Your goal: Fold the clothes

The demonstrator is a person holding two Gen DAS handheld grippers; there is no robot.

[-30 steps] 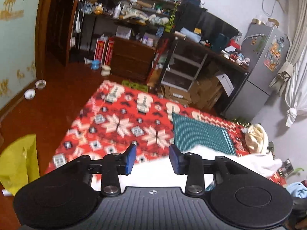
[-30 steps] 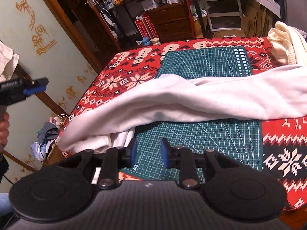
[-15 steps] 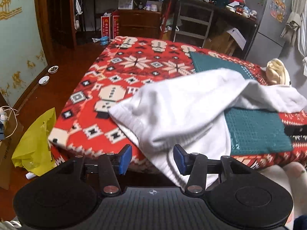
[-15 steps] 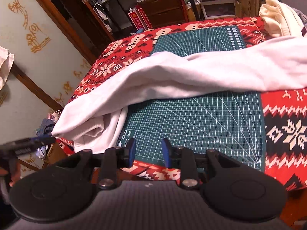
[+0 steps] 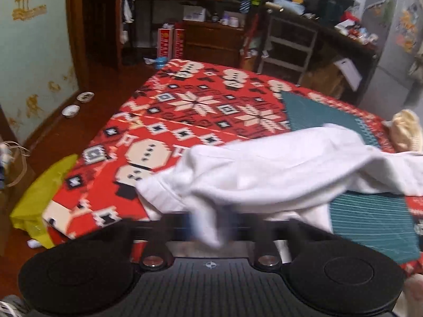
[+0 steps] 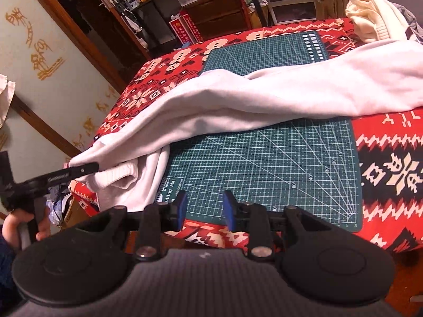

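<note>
A white garment (image 5: 264,174) lies bunched in a long ridge across the red patterned table cover (image 5: 185,105) and the green cutting mat (image 6: 264,163). Its ribbed hem hangs over the table's near left corner. My left gripper (image 5: 208,224) is blurred, with its fingers closed together and a fold of the white garment (image 6: 264,97) pinched between them. In the right wrist view that left gripper (image 6: 90,167) bites the hem edge. My right gripper (image 6: 203,208) stands open over the mat's near edge, with nothing between its blue pads.
A cream garment (image 6: 370,13) is heaped at the table's far right corner. A yellow bag (image 5: 34,200) lies on the floor by the left corner. Shelves, drawers and a fridge crowd the far wall. A person's hand (image 6: 15,227) holds the left gripper.
My left gripper has dropped to the garment's hem at the table's near corner and closed on it. My right gripper has sunk slightly and stays open.
</note>
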